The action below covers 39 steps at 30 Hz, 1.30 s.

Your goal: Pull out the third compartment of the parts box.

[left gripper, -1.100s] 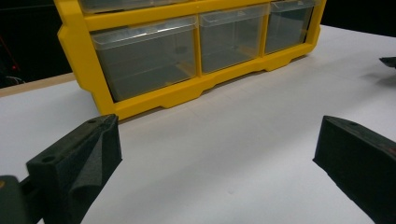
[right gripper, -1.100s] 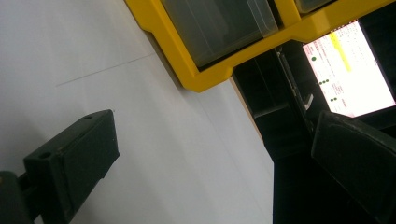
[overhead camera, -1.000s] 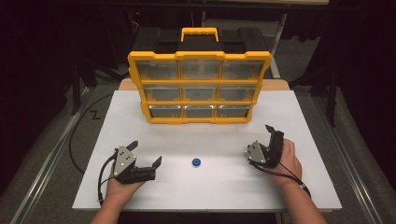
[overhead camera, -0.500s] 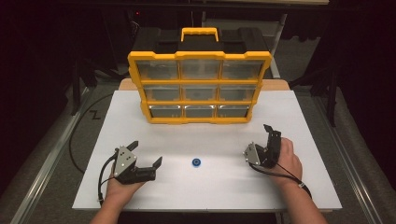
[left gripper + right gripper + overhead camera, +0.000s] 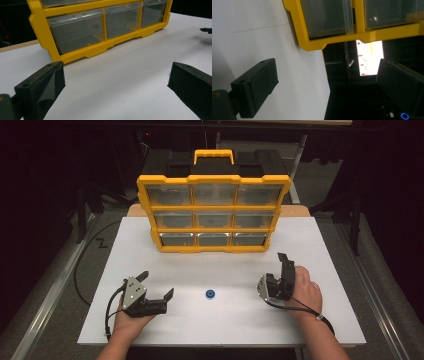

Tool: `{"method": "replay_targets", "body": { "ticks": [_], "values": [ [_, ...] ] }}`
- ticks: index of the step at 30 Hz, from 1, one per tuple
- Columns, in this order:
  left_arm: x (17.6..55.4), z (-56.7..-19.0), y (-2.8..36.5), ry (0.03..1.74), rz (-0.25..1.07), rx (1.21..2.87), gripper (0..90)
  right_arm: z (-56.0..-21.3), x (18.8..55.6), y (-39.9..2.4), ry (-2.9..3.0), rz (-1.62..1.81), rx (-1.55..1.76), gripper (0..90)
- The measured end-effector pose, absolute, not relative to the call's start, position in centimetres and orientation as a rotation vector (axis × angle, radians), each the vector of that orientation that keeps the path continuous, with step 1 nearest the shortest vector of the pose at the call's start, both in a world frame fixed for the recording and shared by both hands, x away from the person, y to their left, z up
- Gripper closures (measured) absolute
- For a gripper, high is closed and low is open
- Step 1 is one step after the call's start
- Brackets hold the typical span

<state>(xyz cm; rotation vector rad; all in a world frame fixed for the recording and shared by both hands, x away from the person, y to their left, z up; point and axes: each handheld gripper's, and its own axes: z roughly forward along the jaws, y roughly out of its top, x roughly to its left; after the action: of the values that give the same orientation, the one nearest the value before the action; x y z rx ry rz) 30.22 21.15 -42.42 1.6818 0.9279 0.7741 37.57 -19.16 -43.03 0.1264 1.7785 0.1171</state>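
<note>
With both the left gripper (image 5: 156, 285) and the right gripper (image 5: 273, 268) held wide open and empty, the small blue ring (image 5: 210, 294) lying on the table (image 5: 320, 320) between them could be knocked aside if approached carelessly.

dark room around white table (image 5: 320, 245)

Small blue ring (image 5: 211, 294) on the table: too small to tell what it is. Yellow drawer cabinet (image 5: 214, 213): drawer contents not legible through the clear fronts; cut off by the top edge in the left gripper view (image 5: 100, 30). Far-off lit panel (image 5: 369, 58): markings too blurred to read.
</note>
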Motion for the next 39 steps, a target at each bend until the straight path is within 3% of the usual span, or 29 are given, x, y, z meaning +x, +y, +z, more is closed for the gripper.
{"method": "replay_targets", "body": {
  "ticks": [19,25,35,39],
  "values": [
    [30.2,-42.5,21.2,0.946,0.779,1.689,1.7,-43.2,37.6,-18.6,1.740,0.034,0.078,11.6],
    [30.2,-42.4,21.4,0.952,0.783,1.681,1.8,-43.3,37.7,-18.2,1.727,0.035,0.061,19.2],
    [30.1,-42.4,21.5,0.944,0.785,1.685,1.8,-43.7,37.8,-17.4,1.724,0.028,0.036,40.5],
    [30.1,-42.3,21.5,0.942,0.786,1.682,1.9,-43.7,37.9,-17.0,1.717,0.031,0.031,44.0]
  ]
}}
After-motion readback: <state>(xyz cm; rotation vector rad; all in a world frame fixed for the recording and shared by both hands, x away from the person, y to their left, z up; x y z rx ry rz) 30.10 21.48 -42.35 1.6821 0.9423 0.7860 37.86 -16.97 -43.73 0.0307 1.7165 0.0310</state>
